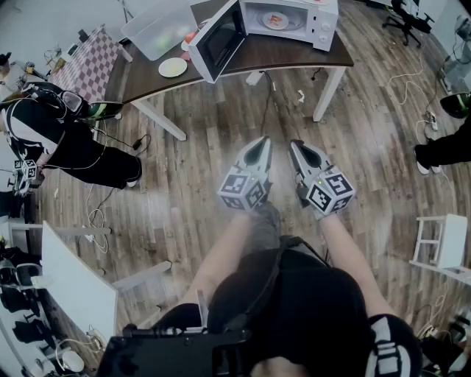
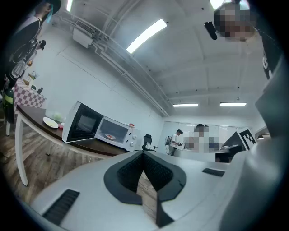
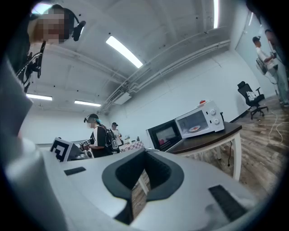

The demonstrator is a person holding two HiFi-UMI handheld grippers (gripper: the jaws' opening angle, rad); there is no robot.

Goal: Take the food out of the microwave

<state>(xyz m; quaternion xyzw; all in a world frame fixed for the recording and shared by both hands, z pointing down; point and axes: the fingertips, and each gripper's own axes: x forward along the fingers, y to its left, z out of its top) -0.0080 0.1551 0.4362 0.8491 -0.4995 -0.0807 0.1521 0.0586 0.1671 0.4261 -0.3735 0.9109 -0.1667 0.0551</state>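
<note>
1. Holding level and side by side at the centre of the head view: left gripper (image 1: 263, 141) and right gripper (image 1: 297, 146), both tips aimed toward 12 o'clock.
2. Left gripper, condition: jaws closed against each other with nothing between them. Only wood floor shows past the tips in the left gripper view.
3. Right gripper, condition: likewise closed and empty, as its own view shows.
4. Microwave (image 1: 294, 22): white, standing on the brown table (image 1: 283, 55) at 12 o'clock from the grippers and well apart from them. Its door (image 1: 217, 40) hangs wide open on the 9 o'clock side.
5. Food (image 1: 276, 20): a reddish item on a white dish, lying inside the open cavity. Nothing is touching it.
6. Sundries: a pale plate (image 1: 173, 67) sits on the table at 11 o'clock from the grippers, with a clear tub (image 1: 158, 29) just beyond it. A bystander (image 1: 51, 132) is at 9 o'clock and a white stool (image 1: 441, 239) at 3 o'clock.
7. Progress, as judged: early.
   - Done: the door stands open, so access is clear.
   - Outstanding: closing the gap to the table, parting one gripper's jaws, taking the dish by its rim, drawing it out level, and setting it down.
</note>
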